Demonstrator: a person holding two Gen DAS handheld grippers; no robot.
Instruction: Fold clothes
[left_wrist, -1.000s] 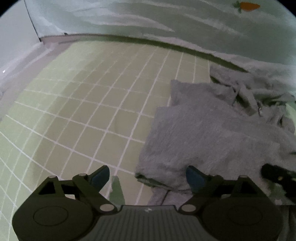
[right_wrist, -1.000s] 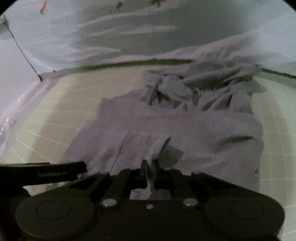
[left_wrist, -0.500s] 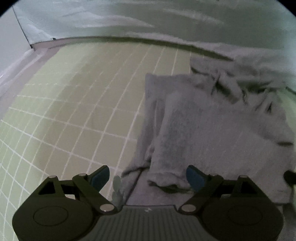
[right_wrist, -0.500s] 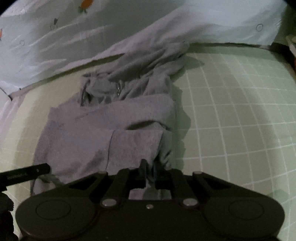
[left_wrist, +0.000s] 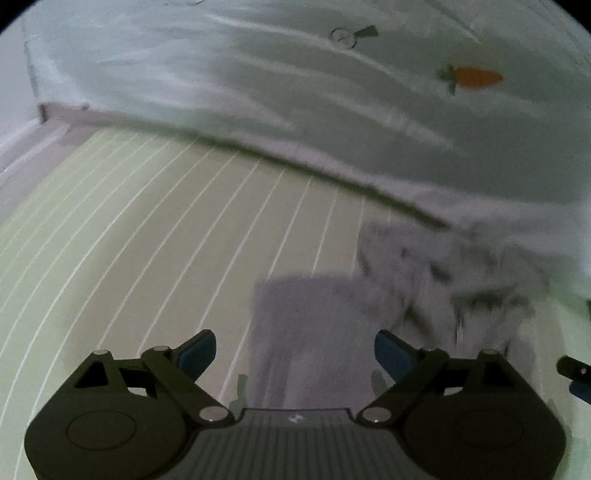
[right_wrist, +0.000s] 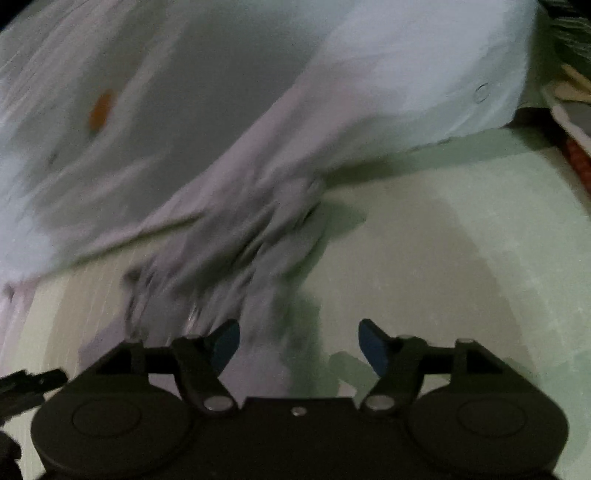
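Observation:
A grey garment (left_wrist: 369, 314) lies partly folded on the green gridded mat (left_wrist: 147, 240), with a crumpled upper part to the right. My left gripper (left_wrist: 293, 354) is open and empty, low over the garment's near folded edge. In the right wrist view the same grey garment (right_wrist: 236, 251) is blurred, bunched ahead and to the left. My right gripper (right_wrist: 299, 345) is open and empty above the garment's right edge. The right gripper's tip also shows at the far right of the left wrist view (left_wrist: 576, 373).
A white sheet with carrot prints (left_wrist: 369, 92) lies bunched along the mat's far edge, and also shows in the right wrist view (right_wrist: 369, 74). A pale wall and ledge (left_wrist: 22, 133) run along the left. Some patterned items (right_wrist: 576, 103) sit at the far right.
My right gripper has opened and let go of the grey garment it held. Both views have swung and blurred; the left gripper stayed open and moved forward over the fold.

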